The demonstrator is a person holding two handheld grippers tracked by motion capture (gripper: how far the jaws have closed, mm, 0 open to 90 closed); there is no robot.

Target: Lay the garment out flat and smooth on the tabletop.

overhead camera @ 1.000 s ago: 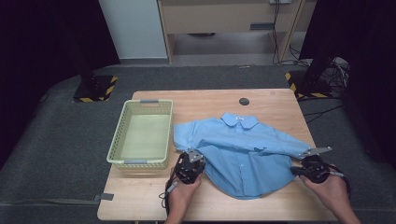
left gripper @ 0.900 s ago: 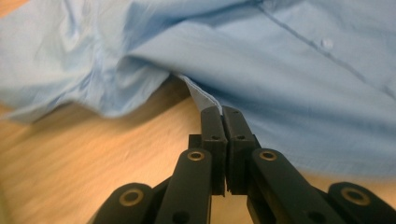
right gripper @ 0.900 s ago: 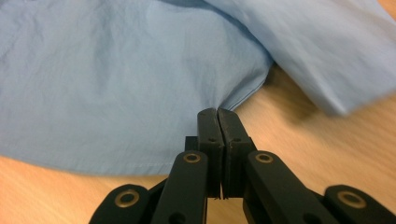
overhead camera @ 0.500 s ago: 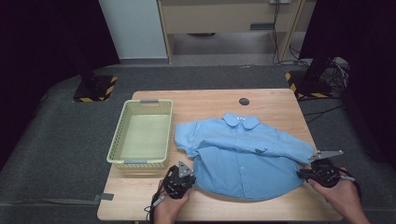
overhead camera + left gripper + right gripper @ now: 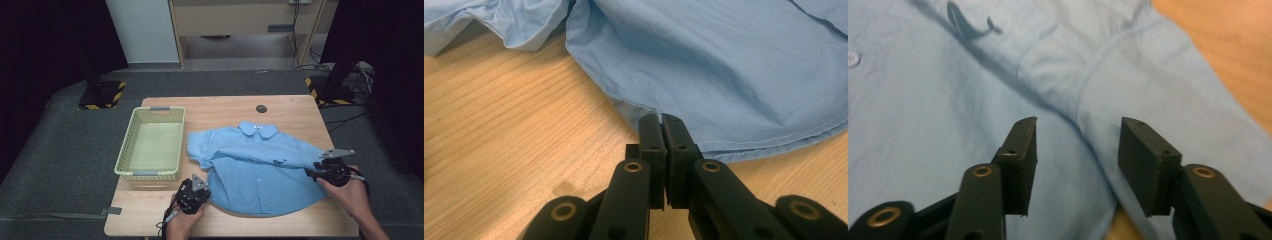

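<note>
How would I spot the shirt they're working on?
On the wooden table, look right of the pale green basket. The shirt lies flat there, light blue, short-sleeved, with a rounded collar and a small dark whale on its chest; it is the table's single piece of cloth.

Pale green plastic lattice basket [image 5: 152,145], rectangular, with grey handles, standing near the left edge of the light wooden table [image 5: 220,107]. Small round black disc [image 5: 261,108] lying near the table's far edge, right of centre. Two black stand bases with yellow-and-black hazard stripes [image 5: 100,97] on the dark grey carpet, one beyond each far corner of the table.
</note>
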